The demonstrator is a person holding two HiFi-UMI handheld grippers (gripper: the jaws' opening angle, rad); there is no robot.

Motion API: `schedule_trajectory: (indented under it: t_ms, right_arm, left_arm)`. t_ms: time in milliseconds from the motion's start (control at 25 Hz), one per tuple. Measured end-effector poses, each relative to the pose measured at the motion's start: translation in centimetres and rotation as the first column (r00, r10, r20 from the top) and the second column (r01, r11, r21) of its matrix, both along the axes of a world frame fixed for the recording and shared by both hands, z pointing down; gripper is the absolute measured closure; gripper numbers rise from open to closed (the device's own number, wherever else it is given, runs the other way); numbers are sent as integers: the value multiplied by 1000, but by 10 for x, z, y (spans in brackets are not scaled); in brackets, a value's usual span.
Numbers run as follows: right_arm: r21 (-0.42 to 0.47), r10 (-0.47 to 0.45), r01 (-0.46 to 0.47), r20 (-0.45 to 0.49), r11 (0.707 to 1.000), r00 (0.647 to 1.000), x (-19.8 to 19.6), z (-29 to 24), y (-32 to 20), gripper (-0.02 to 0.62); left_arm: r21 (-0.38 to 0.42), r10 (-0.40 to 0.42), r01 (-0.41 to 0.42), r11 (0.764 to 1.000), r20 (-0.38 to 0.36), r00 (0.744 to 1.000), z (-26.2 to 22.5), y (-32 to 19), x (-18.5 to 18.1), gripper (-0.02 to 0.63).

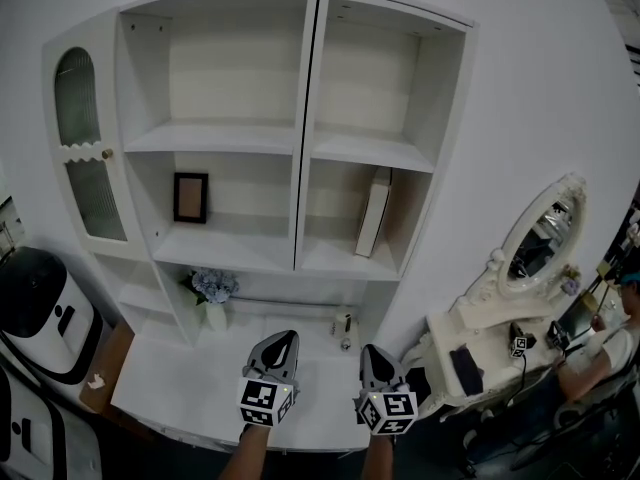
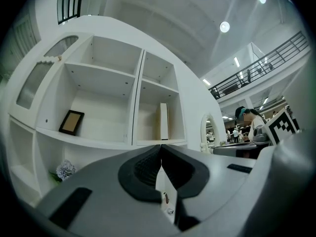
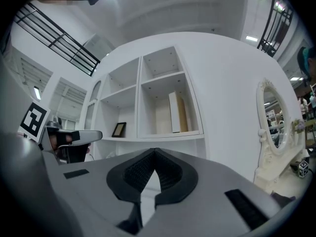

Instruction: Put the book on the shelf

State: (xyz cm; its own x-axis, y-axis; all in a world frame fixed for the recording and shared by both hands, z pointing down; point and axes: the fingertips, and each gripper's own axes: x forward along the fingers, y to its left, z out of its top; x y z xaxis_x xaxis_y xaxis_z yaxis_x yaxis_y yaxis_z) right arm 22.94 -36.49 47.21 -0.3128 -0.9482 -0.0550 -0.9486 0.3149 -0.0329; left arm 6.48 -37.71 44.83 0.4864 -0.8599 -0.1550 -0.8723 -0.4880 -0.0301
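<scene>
Left gripper (image 1: 285,338) and right gripper (image 1: 372,351) both have jaws pressed together on nothing, low over the desk's (image 1: 180,383) front edge. The book (image 1: 373,213) stands upright against the right wall of the shelf's (image 1: 304,118) lower right compartment, up ahead, nearer the right gripper. Looks done.

the book (image 1: 374,212) is on the shelf (image 1: 350,260), a pale, white-covered volume standing upright in the lower right compartment. it leans a touch against the right wall of that compartment, bottom edge on the board.
</scene>
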Motion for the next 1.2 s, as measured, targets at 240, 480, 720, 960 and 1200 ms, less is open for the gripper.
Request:
schedule_trajectory:
  t_ms: [240, 480, 720, 960, 1200]
  right_arm:
    - [-4, -7, 7, -4, 1000, 1000, -2, 2, 1, 571]
    - [-3, -1, 1, -4, 1000, 1000, 0, 3, 3, 571]
    - [-5, -2, 2, -5, 1000, 1000, 0, 4, 3, 571]
    - [-11, -5, 5, -9, 1000, 1000, -2, 6, 3, 571]
    - [-2, -2, 2, -11, 1000, 1000, -3, 3, 4, 569]
  left_arm:
    - [-10, 4, -4, 1000, -9, 1000, 3, 1, 1, 589]
    - [-12, 13, -13, 1000, -2, 1000, 5, 4, 5, 589]
    - [-10, 15, -15, 1000, -2, 1000, 4, 5, 6, 589]
    - [-10, 17, -17, 1000, -2, 1000, 3, 5, 5, 589]
    - [-9, 23, -23, 1000, -5, 1000, 3, 6, 3, 589]
